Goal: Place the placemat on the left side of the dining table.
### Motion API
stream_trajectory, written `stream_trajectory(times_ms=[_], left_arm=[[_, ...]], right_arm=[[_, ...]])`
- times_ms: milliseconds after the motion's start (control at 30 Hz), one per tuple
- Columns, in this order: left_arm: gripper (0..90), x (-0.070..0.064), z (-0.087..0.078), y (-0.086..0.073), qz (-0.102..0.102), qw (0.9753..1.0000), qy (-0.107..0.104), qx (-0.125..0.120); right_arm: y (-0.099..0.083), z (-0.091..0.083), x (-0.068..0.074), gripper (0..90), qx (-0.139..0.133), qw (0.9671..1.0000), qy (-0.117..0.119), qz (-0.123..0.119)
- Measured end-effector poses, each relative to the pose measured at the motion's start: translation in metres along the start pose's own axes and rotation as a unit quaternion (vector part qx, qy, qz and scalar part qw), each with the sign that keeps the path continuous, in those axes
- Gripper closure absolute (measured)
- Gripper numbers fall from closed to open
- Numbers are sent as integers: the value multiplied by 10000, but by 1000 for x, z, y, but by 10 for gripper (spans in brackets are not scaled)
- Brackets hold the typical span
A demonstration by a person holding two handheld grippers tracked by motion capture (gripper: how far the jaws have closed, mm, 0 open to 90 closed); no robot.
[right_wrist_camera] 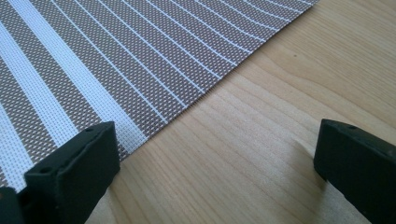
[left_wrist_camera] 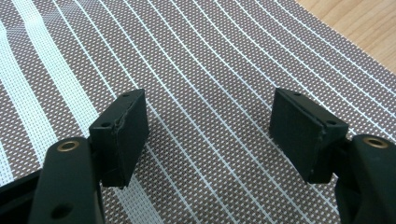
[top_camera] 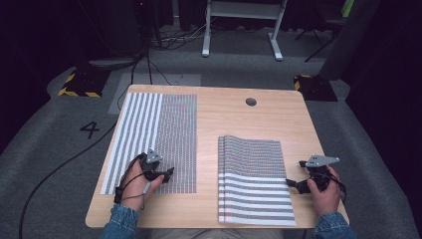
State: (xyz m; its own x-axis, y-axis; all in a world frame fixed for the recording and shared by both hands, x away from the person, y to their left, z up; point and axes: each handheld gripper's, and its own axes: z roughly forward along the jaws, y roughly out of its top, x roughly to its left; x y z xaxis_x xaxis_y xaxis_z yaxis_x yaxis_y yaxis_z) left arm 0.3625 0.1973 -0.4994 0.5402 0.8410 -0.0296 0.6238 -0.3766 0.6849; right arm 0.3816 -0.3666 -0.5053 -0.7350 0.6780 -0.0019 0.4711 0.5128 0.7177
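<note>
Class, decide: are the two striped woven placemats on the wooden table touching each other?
Apart. The high view shows a bare strip of wooden table between the left striped woven placemat and the right striped woven placemat.

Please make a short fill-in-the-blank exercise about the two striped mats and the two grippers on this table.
1. The left gripper hovers over the left placemat with its jaws ____.
2. The right gripper is at the ____ edge of the right placemat.
3. The number of striped placemats lying on the wooden table is ____.
4. Near the table's far edge there is a round ____.

Missing words: open; right; two; hole
</note>
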Motion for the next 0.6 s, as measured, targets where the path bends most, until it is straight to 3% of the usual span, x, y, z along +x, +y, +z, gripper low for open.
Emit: stream_trajectory(times_ms=[200, 400, 533, 600], left_arm=[[292, 0, 1, 1, -61, 10000, 72, 4], [338, -6, -7, 5, 139, 9992, 348, 145], [311, -17, -18, 13, 92, 9998, 123, -125], [301, -28, -26, 19, 212, 9995, 55, -226]], right_arm=[[0, 0, 0, 3, 14, 10000, -5, 3], [0, 0, 0, 3, 15, 10000, -6, 1], [0, 0, 0, 3, 15, 10000, -6, 1], [0, 0, 0, 3, 16, 10000, -5, -9]])
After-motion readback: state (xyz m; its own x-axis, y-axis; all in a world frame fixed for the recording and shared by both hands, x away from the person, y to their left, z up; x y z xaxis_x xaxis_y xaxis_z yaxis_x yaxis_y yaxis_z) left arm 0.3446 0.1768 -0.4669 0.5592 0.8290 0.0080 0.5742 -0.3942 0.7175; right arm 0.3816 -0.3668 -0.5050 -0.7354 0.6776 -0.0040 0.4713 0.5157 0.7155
